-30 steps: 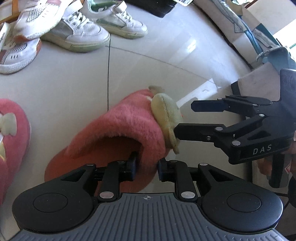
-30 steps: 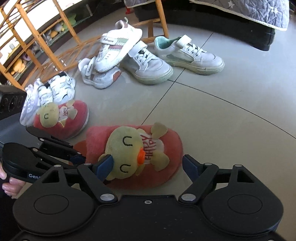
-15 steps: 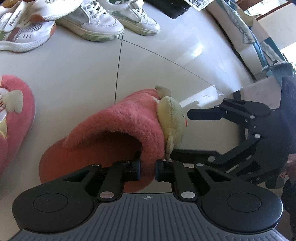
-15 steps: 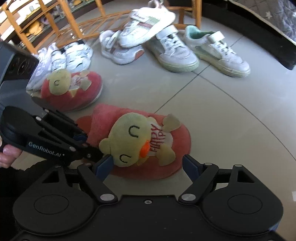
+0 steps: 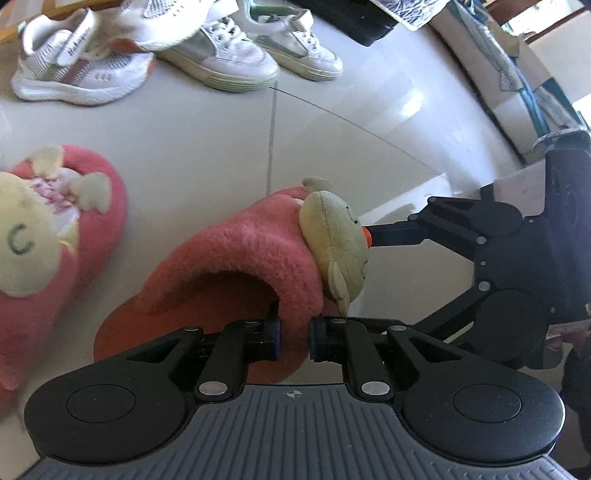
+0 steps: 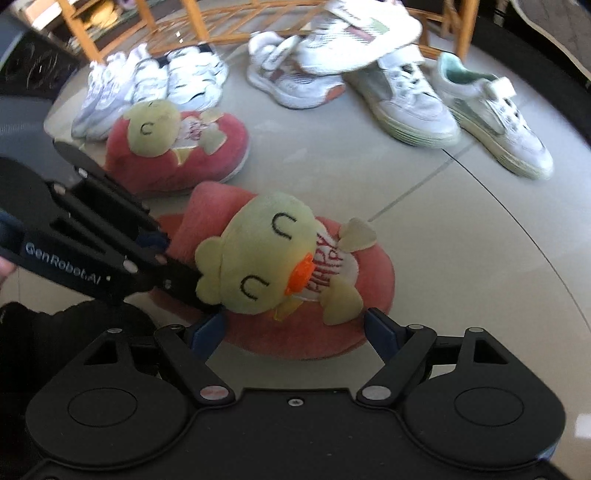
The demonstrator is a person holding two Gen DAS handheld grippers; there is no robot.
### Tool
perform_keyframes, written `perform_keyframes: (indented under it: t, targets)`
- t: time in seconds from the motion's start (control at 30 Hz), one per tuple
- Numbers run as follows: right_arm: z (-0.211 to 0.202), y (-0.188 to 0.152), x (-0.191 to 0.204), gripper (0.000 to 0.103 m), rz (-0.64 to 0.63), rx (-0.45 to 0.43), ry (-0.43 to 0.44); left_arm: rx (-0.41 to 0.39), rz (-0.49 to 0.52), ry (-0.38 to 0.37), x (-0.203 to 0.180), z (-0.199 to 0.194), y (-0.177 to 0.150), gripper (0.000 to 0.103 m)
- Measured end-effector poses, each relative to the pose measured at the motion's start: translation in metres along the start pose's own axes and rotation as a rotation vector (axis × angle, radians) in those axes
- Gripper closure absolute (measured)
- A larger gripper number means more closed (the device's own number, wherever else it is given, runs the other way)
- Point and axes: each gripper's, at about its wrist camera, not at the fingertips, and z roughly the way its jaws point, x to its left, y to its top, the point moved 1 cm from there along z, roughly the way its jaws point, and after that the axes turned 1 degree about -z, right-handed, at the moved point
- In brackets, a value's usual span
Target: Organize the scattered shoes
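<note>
A pink plush slipper with a yellow duck on top lies on the floor, and it fills the middle of the right wrist view. My left gripper is shut on the fuzzy collar at its opening. Seen from the right wrist, that left gripper reaches in from the left. My right gripper is open, with its fingers either side of the slipper's toe and not pressing on it. In the left wrist view the right gripper comes in from the right by the duck's head. The matching slipper lies close by.
Several white sneakers lie scattered beyond the slippers, and a white pair sits behind the second slipper. A wooden rack stands at the back. Dark furniture and bedding edge the floor at the far right.
My left jaws closed tighter on the slipper's collar. Both grippers shifted and the right one rolled. The second slipper and the sneakers now show nearer to the held slipper.
</note>
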Motion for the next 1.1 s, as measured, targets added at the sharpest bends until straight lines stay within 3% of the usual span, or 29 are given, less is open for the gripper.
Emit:
perform_keyframes:
  t: [0.5, 0.7, 0.9, 1.1]
  targets:
    - [0.019, 0.013, 0.035, 0.019, -0.046, 0.004, 0.063, 0.035, -0.093, 0.078, 0.047, -0.044, -0.042, 0.090]
    - [0.027, 0.018, 0.054, 0.019, -0.096, 0.003, 0.093, 0.015, -0.146, 0.105, 0.063, -0.060, -0.060, 0.090]
    - [0.031, 0.025, 0.067, 0.019, -0.119, -0.007, 0.111, -0.027, -0.130, 0.161, 0.068, -0.070, -0.071, 0.089]
    - [0.038, 0.026, 0.074, 0.019, -0.124, 0.004, 0.121, -0.031, -0.148, 0.166, 0.072, -0.077, -0.075, 0.084]
